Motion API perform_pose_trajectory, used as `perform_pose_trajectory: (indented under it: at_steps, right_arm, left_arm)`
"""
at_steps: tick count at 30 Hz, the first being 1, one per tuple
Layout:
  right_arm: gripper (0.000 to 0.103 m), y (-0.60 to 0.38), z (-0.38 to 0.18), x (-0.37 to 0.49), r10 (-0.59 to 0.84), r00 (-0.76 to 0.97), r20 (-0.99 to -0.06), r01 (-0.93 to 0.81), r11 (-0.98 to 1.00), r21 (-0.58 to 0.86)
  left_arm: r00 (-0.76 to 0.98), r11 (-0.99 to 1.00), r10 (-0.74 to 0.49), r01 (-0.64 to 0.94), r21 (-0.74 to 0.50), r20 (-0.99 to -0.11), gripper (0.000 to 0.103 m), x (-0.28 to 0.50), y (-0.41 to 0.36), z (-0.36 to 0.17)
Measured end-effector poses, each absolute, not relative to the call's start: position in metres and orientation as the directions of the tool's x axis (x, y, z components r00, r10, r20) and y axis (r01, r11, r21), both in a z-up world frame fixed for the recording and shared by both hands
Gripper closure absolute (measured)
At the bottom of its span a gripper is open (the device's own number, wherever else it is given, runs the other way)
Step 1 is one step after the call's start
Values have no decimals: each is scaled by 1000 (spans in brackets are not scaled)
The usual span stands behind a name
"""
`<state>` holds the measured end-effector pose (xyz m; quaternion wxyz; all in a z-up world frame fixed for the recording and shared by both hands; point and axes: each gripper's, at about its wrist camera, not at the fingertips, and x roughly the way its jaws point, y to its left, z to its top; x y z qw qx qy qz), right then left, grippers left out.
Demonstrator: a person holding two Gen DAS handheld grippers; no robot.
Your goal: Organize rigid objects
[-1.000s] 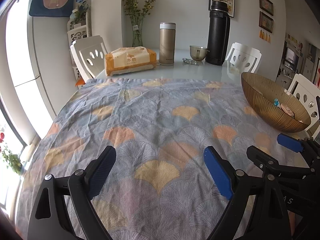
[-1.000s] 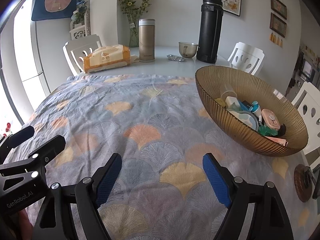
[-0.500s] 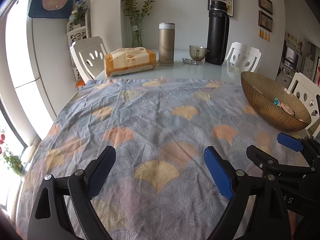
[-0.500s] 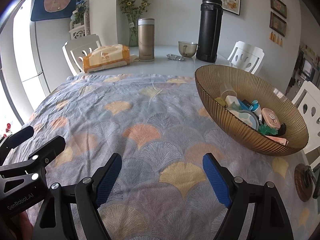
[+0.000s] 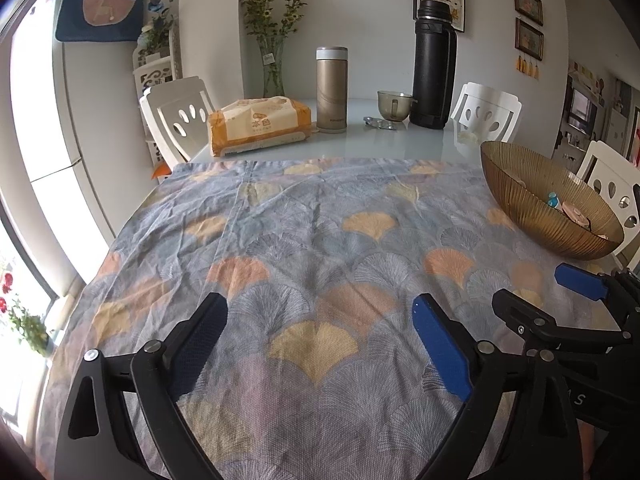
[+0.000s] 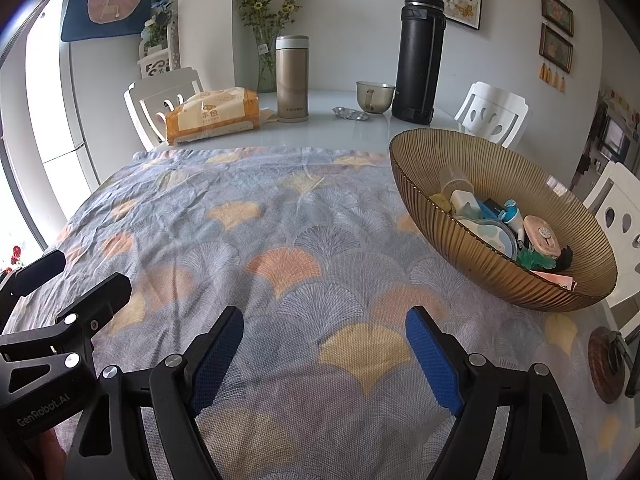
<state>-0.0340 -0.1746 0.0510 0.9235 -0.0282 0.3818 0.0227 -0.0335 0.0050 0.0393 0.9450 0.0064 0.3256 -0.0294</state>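
A ribbed amber glass bowl [image 6: 500, 256] stands on the patterned cloth [image 6: 280, 220] at the right. It holds several small rigid items, among them a pink round case [image 6: 542, 236], a white block [image 6: 462, 200] and a blue-and-white dish [image 6: 490, 234]. In the left wrist view the bowl [image 5: 532, 208] sits at the far right. My left gripper [image 5: 318, 308] hovers over bare cloth; its jaws are opening with nothing between them. My right gripper [image 6: 324, 316] stands open and empty, left of and nearer than the bowl. Each gripper shows in the other's view [image 5: 534, 286] [image 6: 88, 270].
On the bare white tabletop at the back stand a tissue pack [image 6: 212, 118], a gold thermos [image 6: 292, 80], a tall black flask [image 6: 420, 56], a glass cup [image 6: 374, 96] and a flower vase [image 6: 266, 68]. White chairs [image 6: 492, 116] ring the table. A brown round coaster [image 6: 606, 364] lies at the right edge.
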Motion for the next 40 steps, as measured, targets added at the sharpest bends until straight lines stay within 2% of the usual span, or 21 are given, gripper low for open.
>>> perform_pose_trajectory:
  at_steps: [12, 32, 40]
  right_arm:
    - [20, -175, 50, -34, 20, 706, -708, -61, 998, -33]
    - [20, -176, 48, -33, 19, 702, -712, -58, 998, -31]
    - [20, -174, 48, -33, 17, 702, -712, -62, 997, -36]
  left_arm:
    - [790, 999, -18, 31, 11, -612, 1, -34, 8, 40]
    - [761, 999, 22, 15, 51, -648, 1, -27, 6, 37]
    - [824, 994, 54, 7, 106, -563, 1, -37, -1, 46]
